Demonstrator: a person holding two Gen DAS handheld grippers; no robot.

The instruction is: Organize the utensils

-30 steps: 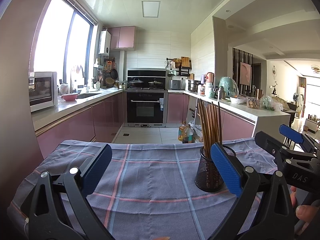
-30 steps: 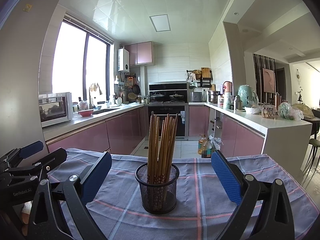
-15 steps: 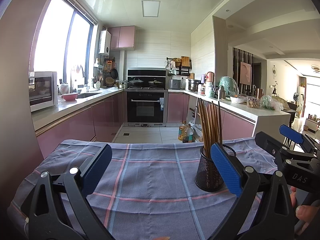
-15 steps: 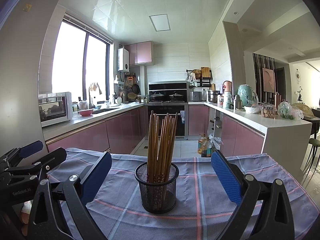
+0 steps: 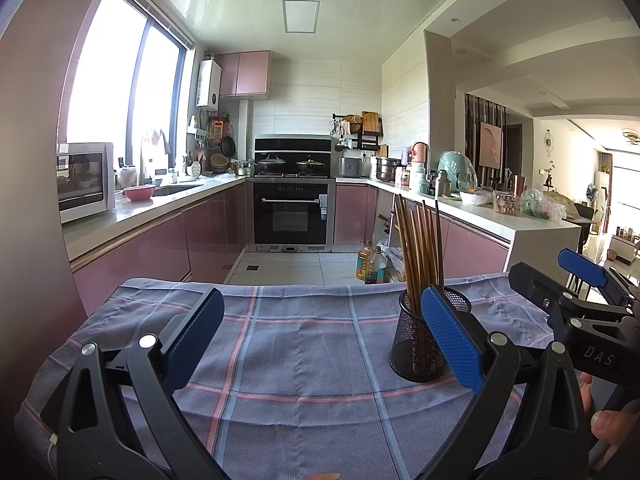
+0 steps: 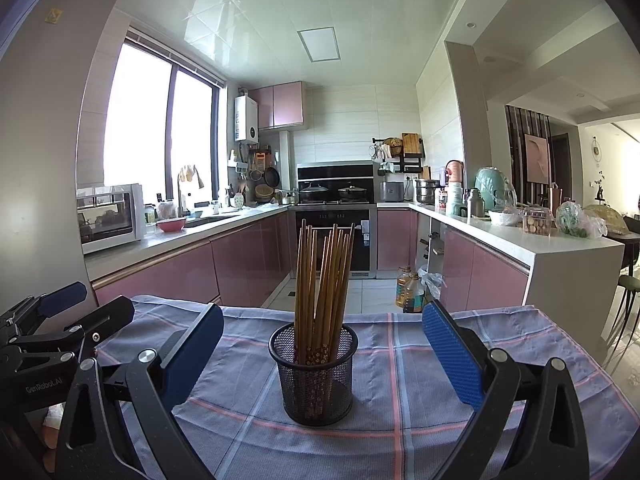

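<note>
Home kitchen. Evidence: pink cabinets [image 6: 248,268] under a U-shaped counter [image 6: 500,240], built-in oven [image 5: 292,216] with pots on the hob, microwave [image 6: 110,216], sink by the window [image 6: 160,132]. Living room opens at right.

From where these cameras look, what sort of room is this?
A home kitchen, almost certainly: a built-in oven with pots on the stove above, pink cabinets under long counters, and a microwave beside the sink.

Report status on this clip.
Left gripper open, empty. Right gripper open, lined up on black mesh cup of wooden chopsticks. Nothing between.
</note>
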